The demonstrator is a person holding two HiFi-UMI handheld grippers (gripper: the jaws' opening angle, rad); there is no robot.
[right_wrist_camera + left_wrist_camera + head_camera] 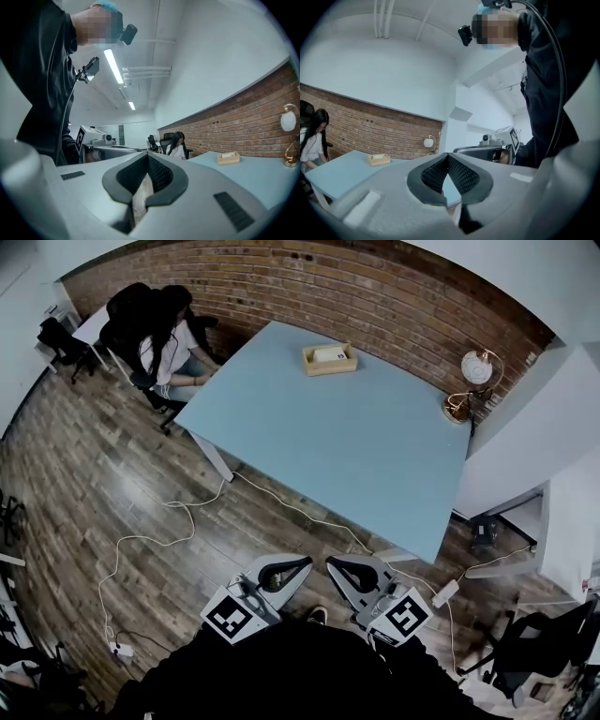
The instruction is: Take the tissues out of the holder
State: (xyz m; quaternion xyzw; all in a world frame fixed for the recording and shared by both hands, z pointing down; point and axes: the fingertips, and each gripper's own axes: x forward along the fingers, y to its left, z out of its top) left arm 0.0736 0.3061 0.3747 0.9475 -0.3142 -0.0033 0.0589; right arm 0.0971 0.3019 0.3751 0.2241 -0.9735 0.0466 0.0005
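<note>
The wooden holder (329, 360) is sitting on the far part of the light blue table (356, 456), near the table's edge along the brick wall; the white tissues (330, 353) are showing in its open top. The left gripper (448, 158) and the right gripper (148, 158) are hovering side by side off the table's near edge, over the wooden floor and well apart from the holder; both are pointing level toward the table. Each one's ribbed pads are meeting at the tips with nothing between them, so both are closed and empty.

A globe lamp (476, 368) is standing by the table's far right corner; a seated person (167, 343) is working beyond the table's far left corner.

The task is looking not yet begun; the reach across the table is coming first. The tissues are likely to be very light, soft and easily torn, folding rather than lifting stiffly; the holder is looking light too and may be rising along with them. A sensible hold is pinching the exposed middle of the top sheets with one gripper, its jaws opened first, while the other is pressing down on the holder's rim.
</note>
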